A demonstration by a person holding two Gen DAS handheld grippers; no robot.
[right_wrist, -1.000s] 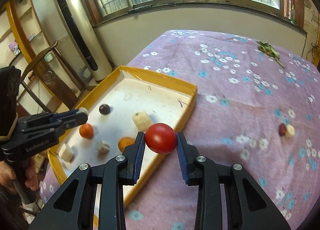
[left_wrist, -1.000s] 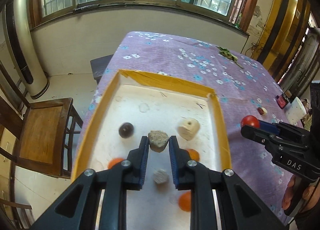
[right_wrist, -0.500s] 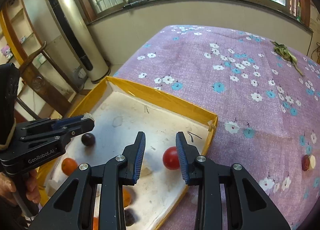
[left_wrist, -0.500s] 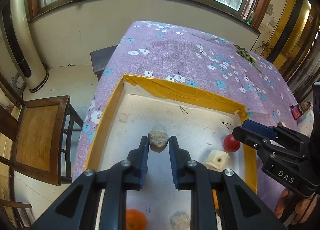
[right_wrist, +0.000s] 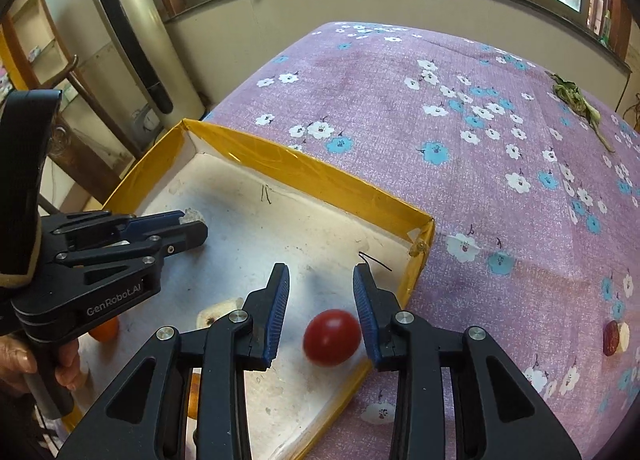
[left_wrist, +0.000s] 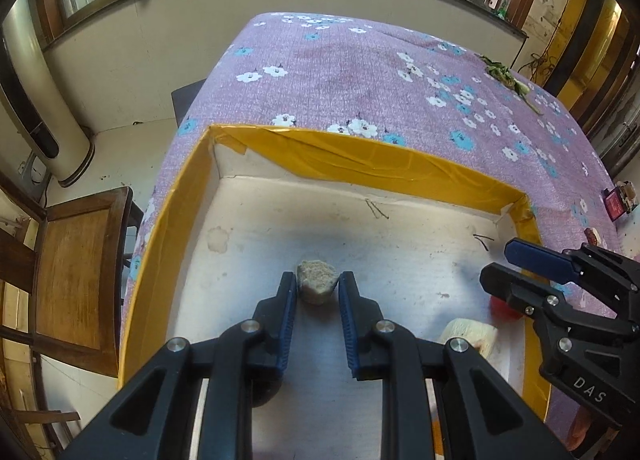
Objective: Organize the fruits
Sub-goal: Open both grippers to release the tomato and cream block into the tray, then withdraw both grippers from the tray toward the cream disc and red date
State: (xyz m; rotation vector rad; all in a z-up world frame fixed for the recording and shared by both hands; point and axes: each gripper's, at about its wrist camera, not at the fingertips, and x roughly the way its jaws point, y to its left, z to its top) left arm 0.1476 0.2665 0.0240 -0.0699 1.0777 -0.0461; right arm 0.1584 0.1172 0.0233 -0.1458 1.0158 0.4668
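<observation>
The left claw [left_wrist: 318, 286] pinches a beige chunk [left_wrist: 316, 287] over the tray [left_wrist: 340, 157]; the right claw [right_wrist: 321, 290] stands spread above the tomato [right_wrist: 331, 336].

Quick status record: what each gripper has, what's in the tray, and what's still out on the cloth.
left gripper: shut on beige chunk, over the tray floor
right gripper: open, red tomato lying loose on the tray floor below its jaws
yellow-rimmed tray: also holds a pale cut piece and an orange fruit
tablecloth: cut red piece, green scrap
</observation>
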